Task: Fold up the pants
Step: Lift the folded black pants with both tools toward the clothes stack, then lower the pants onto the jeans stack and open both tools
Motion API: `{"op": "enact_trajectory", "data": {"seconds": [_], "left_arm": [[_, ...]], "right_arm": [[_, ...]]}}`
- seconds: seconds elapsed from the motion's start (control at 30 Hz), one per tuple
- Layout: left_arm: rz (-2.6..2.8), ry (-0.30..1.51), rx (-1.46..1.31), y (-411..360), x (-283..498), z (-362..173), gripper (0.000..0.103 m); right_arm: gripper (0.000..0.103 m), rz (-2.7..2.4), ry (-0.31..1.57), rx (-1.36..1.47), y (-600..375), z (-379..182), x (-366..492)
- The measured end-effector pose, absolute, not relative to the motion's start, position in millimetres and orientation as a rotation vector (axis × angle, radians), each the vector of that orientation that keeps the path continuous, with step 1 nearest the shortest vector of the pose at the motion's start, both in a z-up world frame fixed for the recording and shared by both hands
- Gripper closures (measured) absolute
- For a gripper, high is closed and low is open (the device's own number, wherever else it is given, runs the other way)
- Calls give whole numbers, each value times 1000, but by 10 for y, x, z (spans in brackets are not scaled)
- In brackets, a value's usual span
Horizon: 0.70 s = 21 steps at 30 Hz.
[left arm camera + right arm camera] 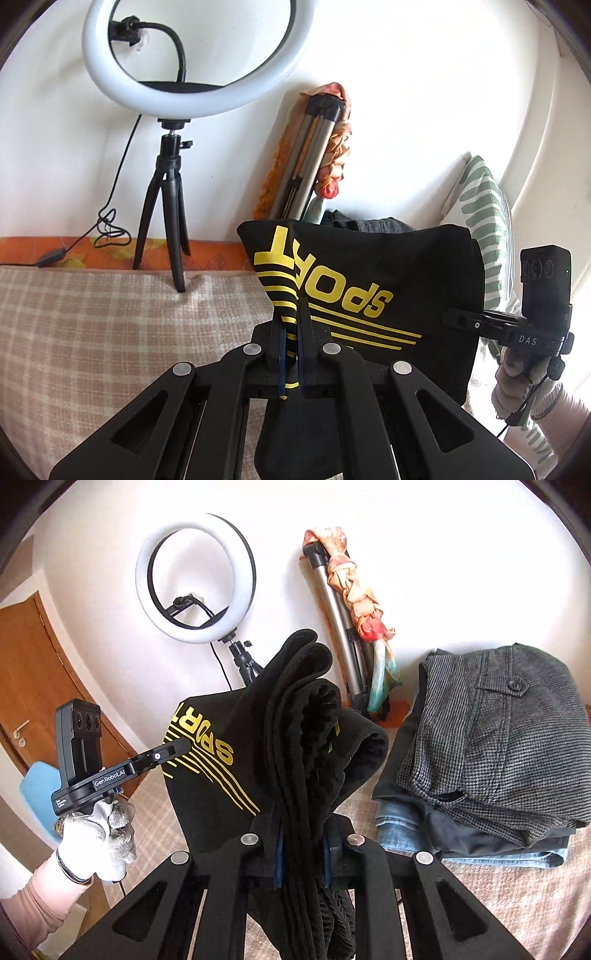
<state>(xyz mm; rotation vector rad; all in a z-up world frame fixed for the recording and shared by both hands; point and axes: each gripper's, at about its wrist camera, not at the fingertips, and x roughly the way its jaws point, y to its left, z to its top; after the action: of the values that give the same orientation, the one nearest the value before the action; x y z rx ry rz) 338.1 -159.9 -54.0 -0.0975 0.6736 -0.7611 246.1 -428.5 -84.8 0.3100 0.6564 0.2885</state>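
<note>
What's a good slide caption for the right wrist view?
Both grippers, right gripper and left gripper, lift black SPORT pants beside a stack of folded clothes.

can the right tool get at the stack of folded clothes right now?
Probably not yet. The right tool is shut on the black sport pants, shared with the left tool. The folded clothes stack lies uncovered on the checked blanket just right of it, path open once the pants are released.

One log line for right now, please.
left gripper: shut on pants | right gripper: shut on pants | lifted | clothes pile right
</note>
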Motion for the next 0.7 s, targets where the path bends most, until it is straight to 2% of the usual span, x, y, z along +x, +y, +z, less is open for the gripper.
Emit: {"op": "enact_trajectory", "data": {"seconds": [0.37,0.7], "left_arm": [[-863,506,37,-2376,3302,215,100],[-916,489,29,-3219,3590,434,100]], "right_arm": [[90,173,503,296,-4912,-121,2159],[90,82,474,296,-5669,166,2337]]}}
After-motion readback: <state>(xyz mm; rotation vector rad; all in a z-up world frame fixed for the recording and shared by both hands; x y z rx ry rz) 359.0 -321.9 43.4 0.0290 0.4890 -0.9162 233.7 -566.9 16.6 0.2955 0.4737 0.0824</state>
